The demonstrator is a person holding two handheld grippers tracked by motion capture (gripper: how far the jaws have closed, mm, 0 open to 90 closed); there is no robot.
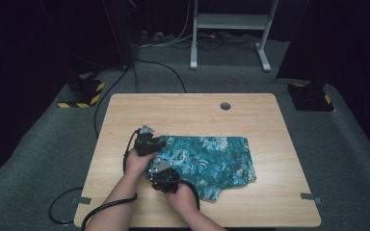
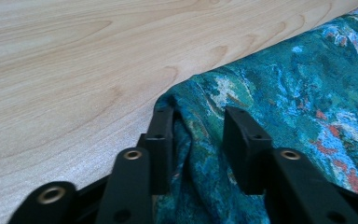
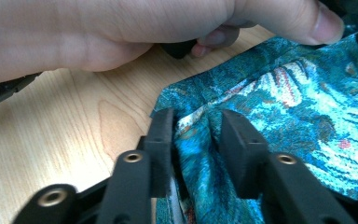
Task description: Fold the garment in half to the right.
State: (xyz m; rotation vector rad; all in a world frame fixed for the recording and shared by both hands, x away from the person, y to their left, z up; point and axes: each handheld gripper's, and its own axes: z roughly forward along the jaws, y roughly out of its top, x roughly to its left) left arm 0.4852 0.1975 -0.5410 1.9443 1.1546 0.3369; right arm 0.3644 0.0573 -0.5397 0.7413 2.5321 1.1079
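- The high view takes in the whole wooden bench (image 1: 192, 113): a folded teal floral cloth (image 1: 212, 161) lies a little right of its middle, and both hands work at the cloth's left edge, the left claw (image 1: 148, 142) at the far corner and the right claw (image 1: 166, 177) at the near one.
- The left gripper view shows what the high view cannot: the left claw (image 2: 199, 135) pinches a raised ridge of the cloth (image 2: 284, 88) right at its corner, both black pads pressed into the fabric.
- The right gripper view shows the right claw (image 3: 193, 137) gripping a similar bunched fold at the cloth's (image 3: 279, 93) edge, with the person's left hand (image 3: 121, 32) close above it.
- Bare wood lies just left of both gripped corners.
- From above, wide free bench surface spreads to the left, the far side and the right of the cloth; a round cable hole (image 1: 225, 106) sits near the far edge.
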